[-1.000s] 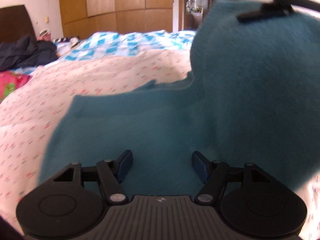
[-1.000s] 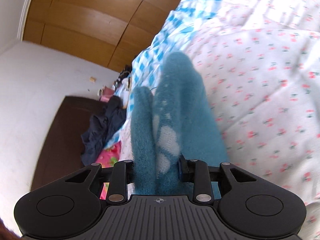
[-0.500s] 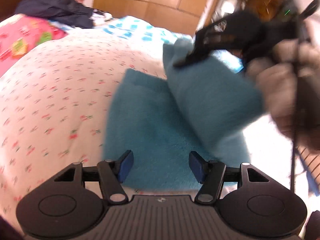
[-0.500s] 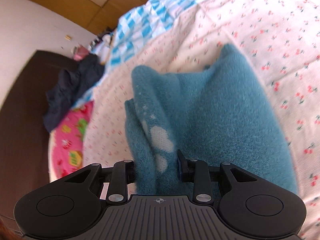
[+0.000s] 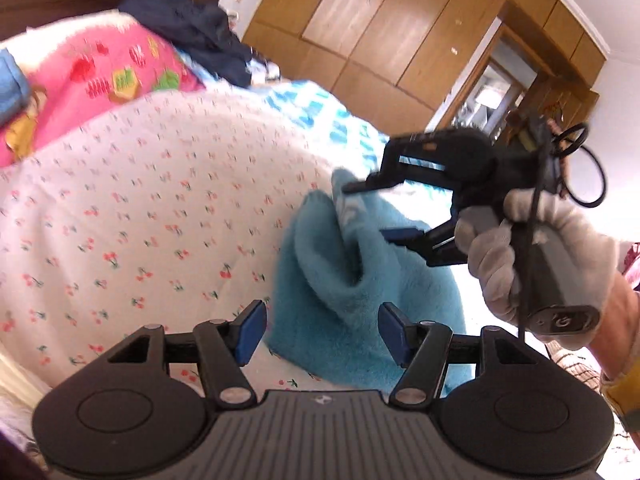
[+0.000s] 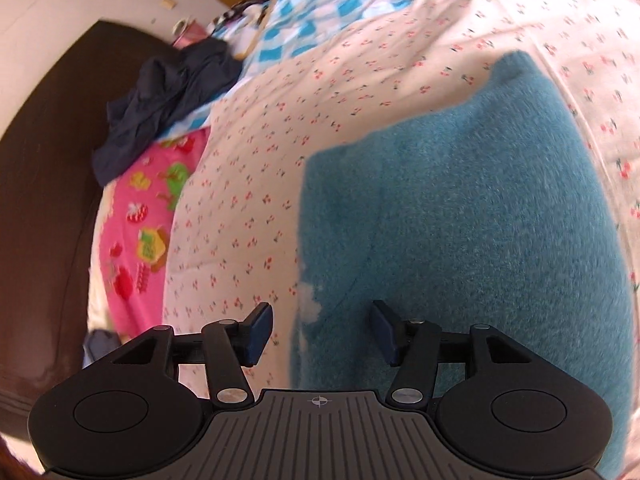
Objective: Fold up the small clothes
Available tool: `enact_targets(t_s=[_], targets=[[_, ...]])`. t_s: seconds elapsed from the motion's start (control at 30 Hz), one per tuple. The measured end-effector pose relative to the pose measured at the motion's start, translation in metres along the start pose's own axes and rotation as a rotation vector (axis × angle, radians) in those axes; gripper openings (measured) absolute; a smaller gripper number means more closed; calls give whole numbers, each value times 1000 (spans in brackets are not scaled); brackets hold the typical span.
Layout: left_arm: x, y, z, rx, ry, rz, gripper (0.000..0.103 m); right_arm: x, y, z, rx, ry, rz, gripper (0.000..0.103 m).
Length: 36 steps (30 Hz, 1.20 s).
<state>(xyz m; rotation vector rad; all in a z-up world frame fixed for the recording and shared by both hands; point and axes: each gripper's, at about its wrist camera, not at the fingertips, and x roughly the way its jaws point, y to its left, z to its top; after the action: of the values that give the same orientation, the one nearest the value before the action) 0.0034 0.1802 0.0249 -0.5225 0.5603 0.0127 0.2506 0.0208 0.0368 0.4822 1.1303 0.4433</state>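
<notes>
Left wrist view: teal fleece garment point(image 5: 352, 280) lies on the bed, on the cherry-print sheet point(image 5: 140, 220), partly folded, with one flap standing up in a soft ridge and a pale patterned patch near its upper edge. Judgement on handling: light, limp and fuzzy; it will sag and drape from any pinch point and hold no crease by itself, though the nap should give the pads good friction. Best hold is likely at a corner or along a doubled edge, pinching both layers so the fold does not slide open. Right claw point(image 5: 376, 210), held in a gloved hand point(image 5: 520, 256), hovers over the raised flap; its jaws are opening, and in the right wrist view the garment's edge lies between the pads without being pressed. Left claw point(image 5: 320, 332) is apart, nothing gripped, the near hem of the fleece showing between its fingers. Farther off: a pink printed pillow point(image 5: 100, 76), a dark heap of clothing point(image 5: 192, 32), a blue-checked blanket point(image 5: 320, 108), wooden wardrobe doors point(image 5: 380, 32).
</notes>
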Motion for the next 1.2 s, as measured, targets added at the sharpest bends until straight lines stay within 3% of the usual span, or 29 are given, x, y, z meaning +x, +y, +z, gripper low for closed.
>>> enact_targets(t_s=[0.13,0.23,0.4,0.5,0.57,0.67,1.0,1.2], targets=[[-6,-7,10,27,-81,-43,66,-4,11,1,-140,15,-37,54],[6,-22,21,102,-98,-78,66,-1,19,2,-228,29,-74,53],[57,-24,30,128,22,-25,64,17,34,8,-330,81,-133,54],[74,-5,27,43,123,18,57,29,43,5,-426,75,-197,36],[79,8,23,9,172,53,47,34,47,0,-468,93,-196,29],[71,21,22,-55,188,59,45,28,54,-6,-468,102,-154,23],[83,27,20,-33,230,219,46,65,47,-22,-323,110,-70,22],[74,13,22,26,194,270,46,65,36,-13,-284,123,10,23]])
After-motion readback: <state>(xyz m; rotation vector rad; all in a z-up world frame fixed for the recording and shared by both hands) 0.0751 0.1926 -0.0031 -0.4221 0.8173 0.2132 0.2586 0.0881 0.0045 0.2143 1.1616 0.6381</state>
